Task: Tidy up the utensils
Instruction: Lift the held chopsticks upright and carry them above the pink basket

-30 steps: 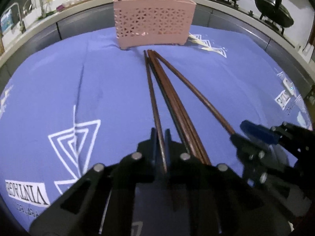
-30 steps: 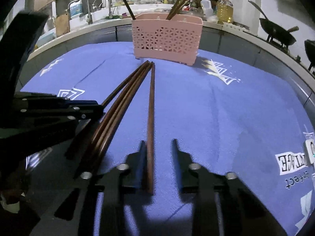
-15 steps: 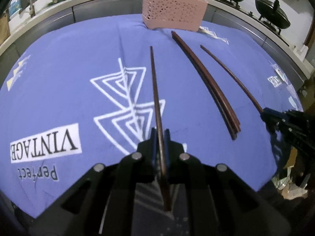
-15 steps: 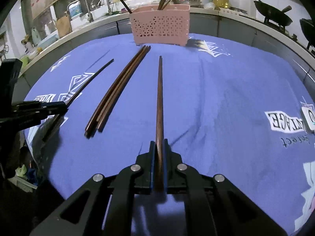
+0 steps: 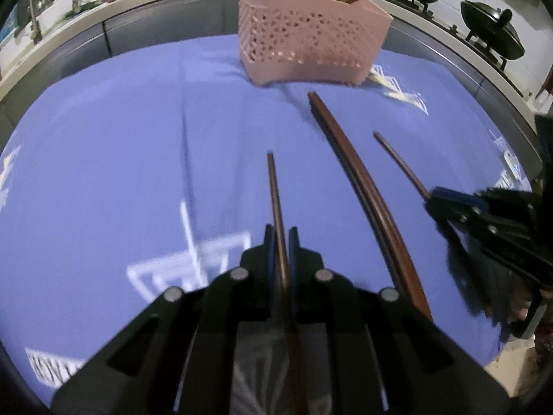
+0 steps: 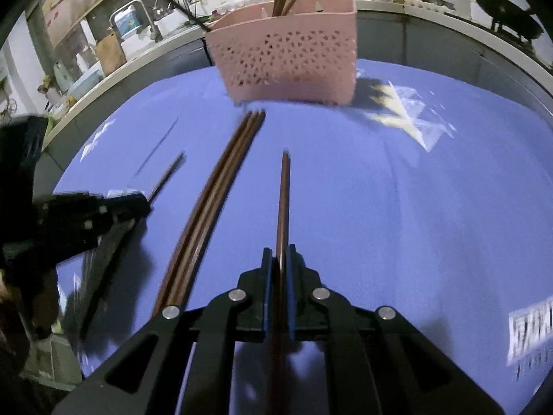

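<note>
A pink perforated basket (image 5: 311, 38) (image 6: 287, 58) stands at the far edge of the blue cloth, with several chopsticks upright in it. My left gripper (image 5: 281, 238) is shut on one brown chopstick (image 5: 274, 193), held above the cloth and pointing at the basket. My right gripper (image 6: 279, 259) is shut on another brown chopstick (image 6: 284, 193), also lifted and pointing at the basket. A bundle of brown chopsticks (image 5: 359, 186) (image 6: 214, 200) lies on the cloth between the two grippers. The right gripper shows in the left wrist view (image 5: 432, 200); the left gripper shows in the right wrist view (image 6: 145, 200).
The blue cloth (image 5: 121, 159) with white prints covers the table. A counter with a sink and tap (image 6: 145, 17) runs behind it. Black woks (image 5: 490, 31) sit on a stove at the far right.
Both grippers have moved forward toward the basket, each carrying its chopstick. A second ago the right gripper was open around its chopstick; it then shut on it.
</note>
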